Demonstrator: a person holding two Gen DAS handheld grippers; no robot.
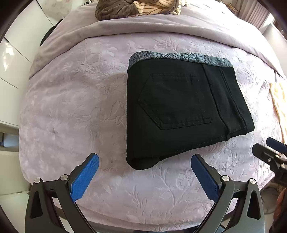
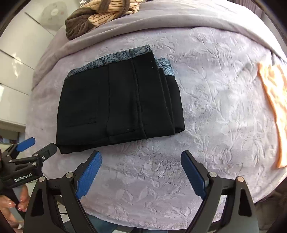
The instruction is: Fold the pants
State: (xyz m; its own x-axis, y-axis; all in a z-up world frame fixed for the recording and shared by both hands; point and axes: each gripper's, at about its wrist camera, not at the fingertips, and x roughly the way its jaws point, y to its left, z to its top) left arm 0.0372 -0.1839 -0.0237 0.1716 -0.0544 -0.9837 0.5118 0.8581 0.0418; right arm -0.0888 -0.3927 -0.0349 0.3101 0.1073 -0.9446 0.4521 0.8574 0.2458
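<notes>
Surroundings: a lilac embossed bedspread covers the bed. A plain grey blanket runs across the upper part of the left wrist view. One heap of brown and cream striped fabric sits at the top centre of that frame, and at the upper left in the right wrist view. One pale orange cloth lies along the right edge of the right wrist view. White cabinet fronts fill the left margin. Nothing lies between either gripper and the garment.

Count: one pair of black pants, folded into a compact rectangle, with a patterned blue-grey waistband along its far edge and one back pocket facing up. It rests flat on the bedspread, centre-right in the left wrist view and centre-left in the right wrist view. Two grippers are present.

Jaws: the left gripper has its blue pads spread wide apart, holding nothing, with the near fold of the pants just beyond them. The right gripper is likewise spread wide and holds nothing, over bare bedspread to the lower right of the pants. A hand with painted nails shows at the lower left of the right wrist view.
</notes>
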